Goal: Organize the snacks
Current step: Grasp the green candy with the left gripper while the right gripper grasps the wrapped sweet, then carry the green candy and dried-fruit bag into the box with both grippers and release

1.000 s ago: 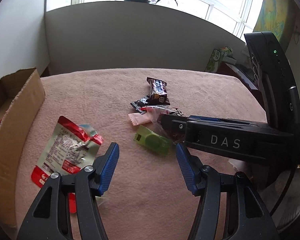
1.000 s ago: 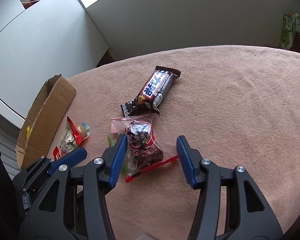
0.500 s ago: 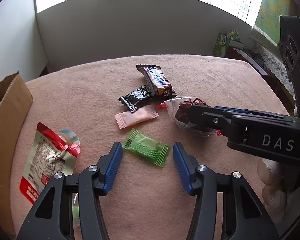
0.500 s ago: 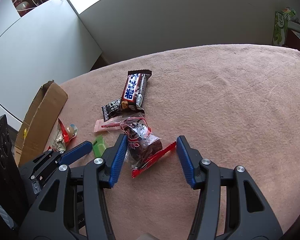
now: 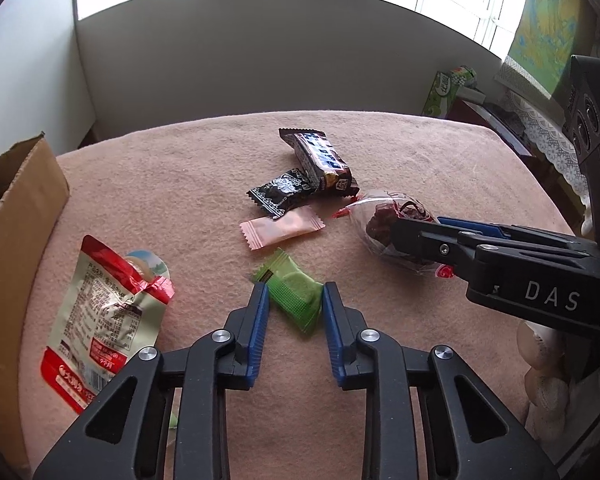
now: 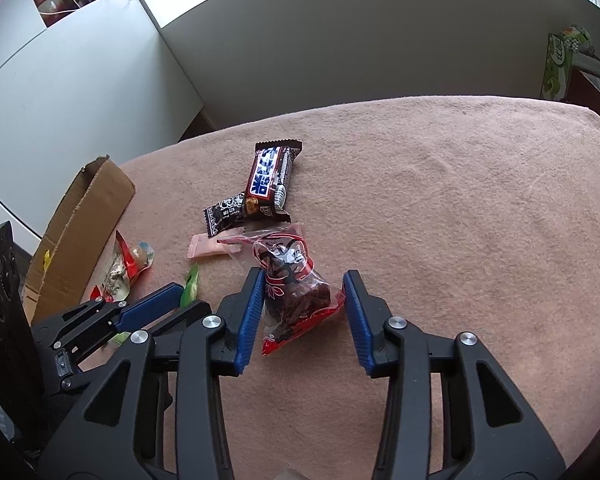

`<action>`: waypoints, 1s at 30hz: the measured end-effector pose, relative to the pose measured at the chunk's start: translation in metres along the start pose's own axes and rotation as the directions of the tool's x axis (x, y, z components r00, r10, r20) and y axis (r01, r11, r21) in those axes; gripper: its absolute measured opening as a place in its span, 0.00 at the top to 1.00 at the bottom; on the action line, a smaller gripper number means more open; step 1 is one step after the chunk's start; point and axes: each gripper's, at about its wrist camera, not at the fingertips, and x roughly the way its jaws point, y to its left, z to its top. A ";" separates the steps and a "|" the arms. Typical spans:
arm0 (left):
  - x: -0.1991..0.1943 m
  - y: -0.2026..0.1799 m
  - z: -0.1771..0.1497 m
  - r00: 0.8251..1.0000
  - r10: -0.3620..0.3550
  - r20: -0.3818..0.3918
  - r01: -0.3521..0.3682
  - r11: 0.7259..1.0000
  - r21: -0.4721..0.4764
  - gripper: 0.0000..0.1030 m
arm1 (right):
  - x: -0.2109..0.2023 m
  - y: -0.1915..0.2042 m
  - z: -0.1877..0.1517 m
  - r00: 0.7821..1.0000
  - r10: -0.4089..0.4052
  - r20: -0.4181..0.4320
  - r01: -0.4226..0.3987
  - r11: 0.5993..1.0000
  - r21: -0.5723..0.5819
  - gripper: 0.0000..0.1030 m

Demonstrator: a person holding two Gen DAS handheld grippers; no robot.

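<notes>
My left gripper (image 5: 293, 296) is shut on a green snack packet (image 5: 291, 293) lying on the pink cloth. My right gripper (image 6: 305, 293) is open, its jaws on either side of a clear bag of dark red dried fruit (image 6: 292, 280), the left pad touching it. That bag also shows in the left wrist view (image 5: 384, 224). A pink candy (image 5: 282, 227), a small black packet (image 5: 282, 194) and a chocolate bar (image 5: 320, 160) lie just beyond. A red and white pouch (image 5: 108, 312) lies to the left.
An open cardboard box (image 5: 8, 240) stands at the table's left edge, also in the right wrist view (image 6: 80, 224). The pink cloth (image 6: 460, 208) stretches to the right. A low white wall runs behind the table. A green box (image 5: 446, 90) stands at the far right.
My left gripper has moved onto the green packet and closed on it. My right gripper has narrowed around the dried fruit bag.
</notes>
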 end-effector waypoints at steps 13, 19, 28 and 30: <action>-0.014 0.006 -0.001 0.999 -0.020 0.036 0.021 0.999 -0.028 0.85 | -0.025 0.001 -0.002 0.998 0.028 0.054 -0.029 1.000 0.013 0.60; -0.006 0.005 -0.004 1.000 -0.010 0.012 0.010 1.000 -0.010 0.88 | -0.025 0.008 0.000 0.998 0.025 0.054 -0.025 1.000 0.002 0.60; -0.004 0.014 0.000 1.000 -0.019 0.022 0.021 0.998 -0.061 0.95 | -0.023 0.013 -0.003 0.998 0.020 0.053 -0.019 1.000 -0.009 0.60; -0.009 0.018 0.001 0.999 -0.024 0.039 0.027 0.996 -0.080 0.95 | -0.025 0.011 -0.002 0.998 0.018 0.060 -0.018 1.000 -0.004 0.60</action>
